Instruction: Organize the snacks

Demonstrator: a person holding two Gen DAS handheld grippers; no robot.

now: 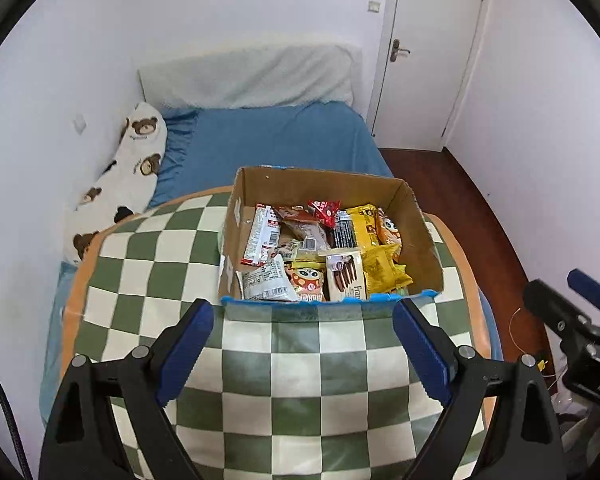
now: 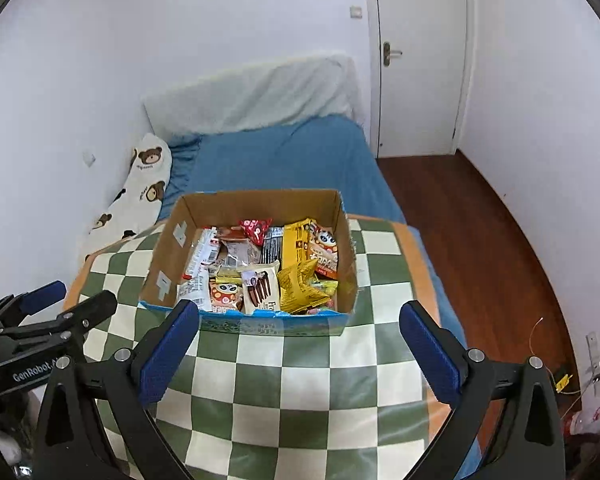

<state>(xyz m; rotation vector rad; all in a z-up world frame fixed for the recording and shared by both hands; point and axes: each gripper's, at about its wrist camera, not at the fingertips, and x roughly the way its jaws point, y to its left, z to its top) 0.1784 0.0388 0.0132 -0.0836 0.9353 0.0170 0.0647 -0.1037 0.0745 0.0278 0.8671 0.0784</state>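
Since both tongs are spread wide and holding nothing, no snack has been picked yet as far as I can tell. The left tongs (image 1: pixel 304 320) hover just short of the box (image 1: pixel 416 216), and the right tongs (image 2: pixel 300 324) sit about the same, a bit off to the side. The box is open-topped cardboard, parked on a checkered cloth (image 2: pixel 300 380) draped over the surface, with a blue bed (image 2: pixel 280 156) behind it.

All the snacks are inside the box in a loose heap. Ones I can make out: a chocolate stick pack (image 1: pixel 342 274) near the front, a yellow pouch (image 1: pixel 382 270) right beside it, a red packet (image 1: pixel 324 210) toward the back, a white wrapper (image 1: pixel 262 234) leaning along the left wall.

Handling guess: these are all light, crinkly film packs, so weight's no issue but they'll be slippery and squishy. Contents are probably biscuits or wafers, so squeezing hard in the middle could crush them. I'd go for a sealed edge or a corner that sticks up, like the raised end of the yellow pouch, or the top of the stick pack, which looks stiffer than the rest. The packs overlap, so lifting one may drag its neighbour along.

The box itself looks floppy at the front lip, so nudging it might shift it on the cloth.
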